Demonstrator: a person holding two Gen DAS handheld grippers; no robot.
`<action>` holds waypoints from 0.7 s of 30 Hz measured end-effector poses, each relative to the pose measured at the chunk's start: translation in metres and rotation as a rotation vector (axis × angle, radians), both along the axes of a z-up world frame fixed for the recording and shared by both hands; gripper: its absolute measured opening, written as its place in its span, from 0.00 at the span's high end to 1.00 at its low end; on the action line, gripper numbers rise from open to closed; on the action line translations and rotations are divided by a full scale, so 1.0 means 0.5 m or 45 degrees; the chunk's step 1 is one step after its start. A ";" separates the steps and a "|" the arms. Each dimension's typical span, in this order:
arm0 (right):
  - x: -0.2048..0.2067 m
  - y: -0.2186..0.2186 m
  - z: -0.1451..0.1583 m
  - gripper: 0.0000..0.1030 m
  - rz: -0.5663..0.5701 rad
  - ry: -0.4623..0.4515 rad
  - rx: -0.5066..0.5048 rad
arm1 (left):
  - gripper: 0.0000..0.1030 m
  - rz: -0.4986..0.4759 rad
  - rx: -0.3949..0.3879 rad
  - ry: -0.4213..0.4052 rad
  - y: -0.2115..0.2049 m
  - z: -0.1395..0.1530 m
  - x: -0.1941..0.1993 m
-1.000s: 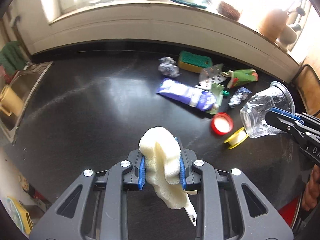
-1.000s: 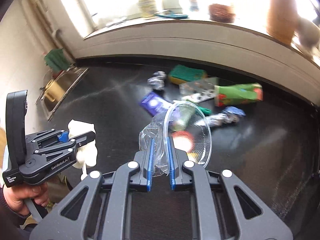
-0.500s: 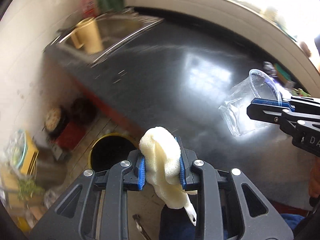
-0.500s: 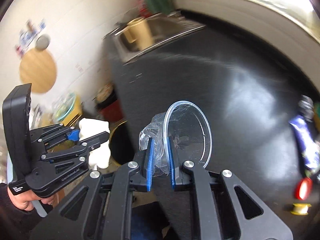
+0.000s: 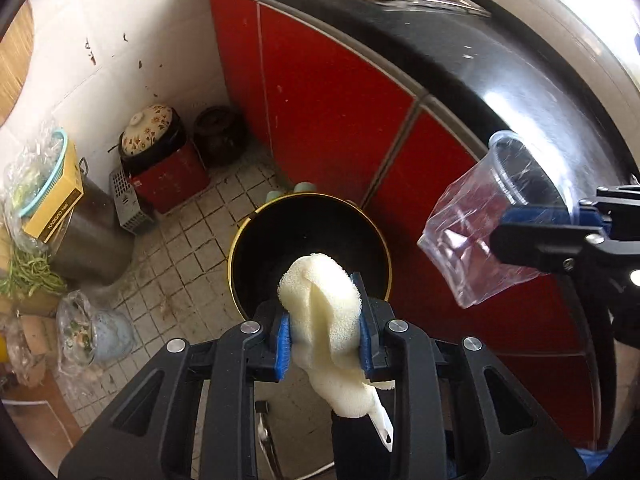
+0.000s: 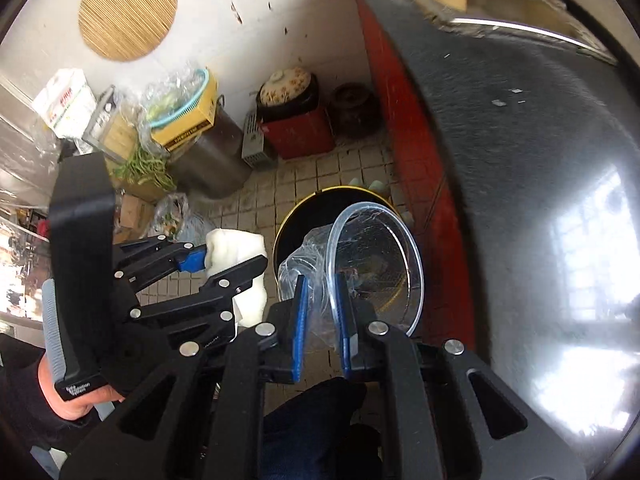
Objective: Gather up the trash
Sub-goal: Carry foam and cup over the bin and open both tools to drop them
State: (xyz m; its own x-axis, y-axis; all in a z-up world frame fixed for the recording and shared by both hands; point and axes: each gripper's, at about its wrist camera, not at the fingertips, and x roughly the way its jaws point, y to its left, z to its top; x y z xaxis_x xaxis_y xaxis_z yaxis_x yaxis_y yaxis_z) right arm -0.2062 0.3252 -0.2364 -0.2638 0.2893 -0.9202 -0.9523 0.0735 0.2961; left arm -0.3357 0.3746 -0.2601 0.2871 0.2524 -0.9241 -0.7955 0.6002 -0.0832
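Foam point(image 5: 320, 304) clamped in the left gripper point(image 5: 323, 346) and cup point(image 6: 372, 268) clamped in the right gripper point(image 6: 322, 330) have swung from the counter to above the bin point(image 5: 256, 240), lower centre of frame, ready for release.

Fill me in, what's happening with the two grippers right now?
A person is clearing trash. The left gripper is clamped on a pale foam sponge, and the right gripper pinches the wall of a crumpled clear plastic cup. Both point down over a black bin with a yellow rim on the tiled floor beside the red cabinets. Nothing is released yet.
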 end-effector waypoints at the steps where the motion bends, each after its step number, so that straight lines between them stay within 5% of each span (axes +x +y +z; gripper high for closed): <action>1: -0.005 0.014 -0.017 0.86 0.012 -0.007 -0.018 | 0.75 0.012 -0.008 -0.011 0.013 -0.017 -0.007; 12: -0.034 0.094 -0.090 0.85 0.090 -0.082 -0.097 | 0.69 0.050 -0.068 -0.028 0.053 -0.124 -0.006; 17: -0.026 0.105 -0.095 0.41 0.078 -0.098 -0.105 | 0.41 0.059 -0.068 -0.028 0.068 -0.141 -0.003; 21: -0.022 0.103 -0.082 0.41 0.077 -0.087 -0.104 | 0.35 0.073 -0.060 -0.028 0.069 -0.136 -0.009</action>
